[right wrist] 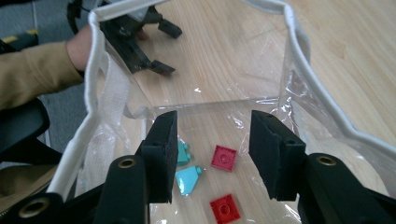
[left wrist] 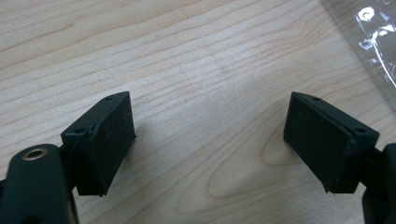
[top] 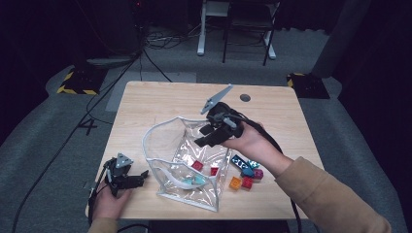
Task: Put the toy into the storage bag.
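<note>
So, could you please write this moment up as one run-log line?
right hand-held gripper: open, empty, above clear bag | bag: two red bricks, teal pieces | left hand-held gripper: open on table

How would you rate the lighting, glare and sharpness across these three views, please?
High view: the table is lit and the room behind is dark; the picture is soft. Left gripper view: sharp wood grain, soft shadows under the jaws, glare on the clear bag. Right gripper view: the bag's plastic glints, and the red bricks are crisp.

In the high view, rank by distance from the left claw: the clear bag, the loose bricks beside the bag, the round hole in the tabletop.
From the left claw:
1. Clear bag, just to its right.
2. Loose bricks, on the bag's far side.
3. Round hole, near the table's back edge.
</note>
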The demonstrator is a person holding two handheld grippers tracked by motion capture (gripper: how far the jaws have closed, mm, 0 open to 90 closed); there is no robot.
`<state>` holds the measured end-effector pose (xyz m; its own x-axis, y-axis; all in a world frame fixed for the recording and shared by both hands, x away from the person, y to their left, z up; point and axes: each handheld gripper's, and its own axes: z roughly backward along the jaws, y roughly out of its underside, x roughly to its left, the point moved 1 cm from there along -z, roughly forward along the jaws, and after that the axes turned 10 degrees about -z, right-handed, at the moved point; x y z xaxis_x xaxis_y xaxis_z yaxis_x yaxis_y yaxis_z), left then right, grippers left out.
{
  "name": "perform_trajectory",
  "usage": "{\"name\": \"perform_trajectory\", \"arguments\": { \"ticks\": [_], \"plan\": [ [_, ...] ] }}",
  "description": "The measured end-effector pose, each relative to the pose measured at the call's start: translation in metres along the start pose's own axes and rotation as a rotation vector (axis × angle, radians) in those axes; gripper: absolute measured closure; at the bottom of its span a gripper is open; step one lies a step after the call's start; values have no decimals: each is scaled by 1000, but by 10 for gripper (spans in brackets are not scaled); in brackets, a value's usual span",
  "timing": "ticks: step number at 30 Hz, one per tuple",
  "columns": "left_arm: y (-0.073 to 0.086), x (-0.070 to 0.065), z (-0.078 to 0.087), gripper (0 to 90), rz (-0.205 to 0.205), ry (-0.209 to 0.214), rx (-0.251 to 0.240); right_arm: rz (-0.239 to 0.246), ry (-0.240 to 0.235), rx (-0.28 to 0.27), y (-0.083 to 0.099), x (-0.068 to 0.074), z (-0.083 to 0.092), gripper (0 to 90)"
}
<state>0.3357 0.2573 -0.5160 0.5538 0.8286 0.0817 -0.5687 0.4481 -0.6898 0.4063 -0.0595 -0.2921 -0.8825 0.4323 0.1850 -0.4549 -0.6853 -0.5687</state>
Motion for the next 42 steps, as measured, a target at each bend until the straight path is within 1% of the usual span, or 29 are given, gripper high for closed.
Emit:
{"name": "perform_trajectory", "arguments": {
  "ticks": [3, 6, 11, 12, 17, 22, 27, 32, 35, 42],
  "plan": [
    [0, 0, 0, 168, 0, 0, 0, -9, -8, -52, 12, -3, 14, 525],
    [0, 0, 0, 168, 1, 0, 0, -21, 1, -102, 25, -6, 31, 526],
    [0, -1, 0, 164, 3, -3, 2, -29, 11, -171, 46, -11, 55, 525],
    [-1, -1, 0, 163, 4, -4, 2, -35, 13, -193, 53, -13, 63, 525],
    [0, -1, 0, 163, 2, -4, 4, -54, 31, -239, 73, -20, 78, 523],
    [0, -1, 0, 163, 2, -4, 3, -71, 51, -271, 92, -27, 90, 516],
    [0, -1, 0, 163, 3, -4, 1, -83, 78, -296, 108, -30, 96, 500],
    [-1, -1, 0, 163, 3, -5, 2, -92, 120, -293, 125, -33, 94, 487],
    [0, -1, 0, 163, 3, -4, 1, -110, 129, -301, 136, -37, 94, 483],
    [-1, -1, 0, 163, 4, -5, 2, -167, 182, -316, 167, -51, 89, 479]
  ]
}}
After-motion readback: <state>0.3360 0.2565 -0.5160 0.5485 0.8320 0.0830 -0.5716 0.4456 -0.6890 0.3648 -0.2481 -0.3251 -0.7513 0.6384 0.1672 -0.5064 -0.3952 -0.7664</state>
